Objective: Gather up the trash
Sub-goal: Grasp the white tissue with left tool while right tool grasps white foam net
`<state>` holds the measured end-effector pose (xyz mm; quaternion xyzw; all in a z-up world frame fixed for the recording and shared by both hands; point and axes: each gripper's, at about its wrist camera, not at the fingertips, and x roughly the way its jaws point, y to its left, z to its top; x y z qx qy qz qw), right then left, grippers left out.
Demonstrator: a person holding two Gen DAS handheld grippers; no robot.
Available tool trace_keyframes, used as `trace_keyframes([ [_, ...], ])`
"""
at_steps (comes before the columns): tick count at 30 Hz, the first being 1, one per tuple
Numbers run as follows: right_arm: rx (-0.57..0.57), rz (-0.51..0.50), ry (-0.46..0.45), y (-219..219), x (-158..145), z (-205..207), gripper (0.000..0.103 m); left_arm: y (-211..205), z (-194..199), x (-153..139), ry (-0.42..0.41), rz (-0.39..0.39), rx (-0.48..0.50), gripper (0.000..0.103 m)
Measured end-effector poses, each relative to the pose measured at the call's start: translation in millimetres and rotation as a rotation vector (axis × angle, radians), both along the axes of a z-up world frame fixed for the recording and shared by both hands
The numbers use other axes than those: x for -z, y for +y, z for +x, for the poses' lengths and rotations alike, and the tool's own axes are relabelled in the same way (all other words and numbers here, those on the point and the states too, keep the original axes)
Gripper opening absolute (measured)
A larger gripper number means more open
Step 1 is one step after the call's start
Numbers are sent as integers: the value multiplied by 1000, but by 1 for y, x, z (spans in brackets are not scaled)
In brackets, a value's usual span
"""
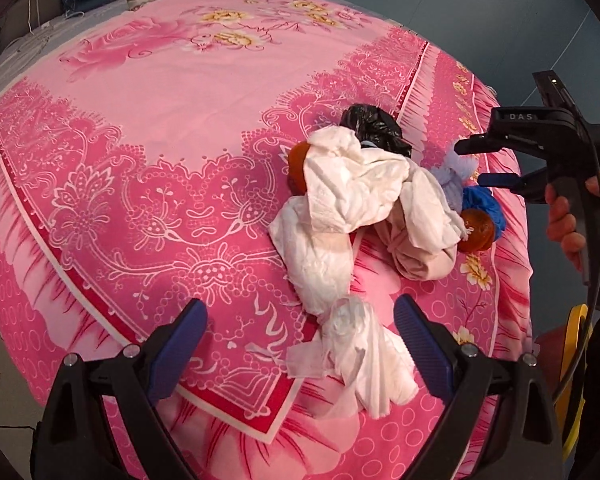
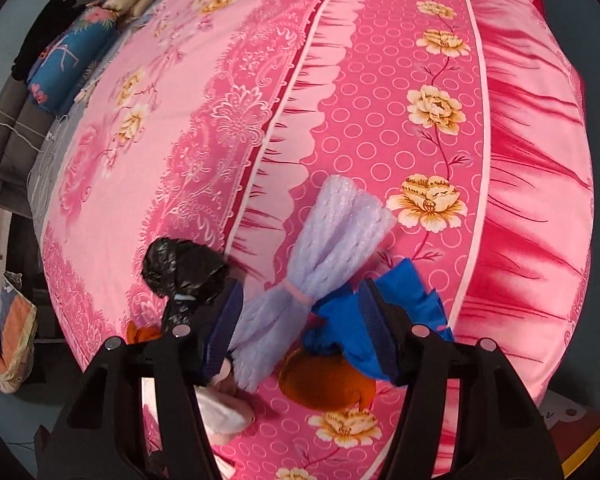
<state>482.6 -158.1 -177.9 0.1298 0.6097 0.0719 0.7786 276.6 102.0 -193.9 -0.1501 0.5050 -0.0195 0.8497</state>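
L gripper [image 1: 300, 344]: jaws wide, pointing down at the bed; holds nothing. White tissue wad [image 1: 350, 344] lies between the blue pads but nearer the R one; L pad well clear of it, contact w/ the R pad can't be told.
R gripper [image 2: 300, 320]: jaws about half open, not clamped. Lilac foam bundle [image 2: 320, 248] lies between the pads, its lower end just beside the L pad; blue scrap [image 2: 340, 320] against the R pad. Whether the pads press on either: can't tell for sure, looks loose. Nothing lifted.
R gripper, seen from L cam: [image 1: 470, 164] at right edge, tips over the lilac and blue pieces; a hand [image 1: 572, 216] on its grip.
Trash: one heap on the bed's near right part, all pieces touching or overlapping.
Heap, L cam: big white tissue [image 1: 352, 196] on top; black bag [image 1: 372, 124] behind it; orange lump [image 1: 296, 168] at its left; second orange lump [image 1: 476, 232] at right, beside the blue scrap; beige cloth [image 1: 416, 256] under the tissue.
Heap, R cam: black bag [image 2: 184, 268] left of the L pad; orange lump [image 2: 324, 380] below the jaws, under the blue scrap.
Bed: pink floral sheet [image 1: 180, 120], flat, nothing else on it near the heap.
Far end: folded blue floral bedding [image 2: 72, 64] stacked at the head of the bed.
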Motion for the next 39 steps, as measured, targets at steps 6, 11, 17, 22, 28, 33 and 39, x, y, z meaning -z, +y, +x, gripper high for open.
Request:
trace_keyframes([
  [6,1,-17,41,4,19,10,53,-4,14,9,30,-26,18,75],
  [11,-9,-25,56,9,29,13,46,-9,19,15,45,-50,36,48],
  [17,-17,-43,40,12,30,15,34,-9,17,13,39,-87,42,24],
  [22,-31,-32,-4,14,21,11,24,-5,6,0,4,-102,44,22],
  [28,-41,-13,-75,14,-4,-3,23,4,-15,-28,-52,-97,50,21],
  [33,-56,-1,-125,15,-29,-19,23,13,-32,-51,-93,-85,53,21],
  [39,-81,47,-150,12,-52,-41,23,23,-56,-71,-138,-60,41,21],
])
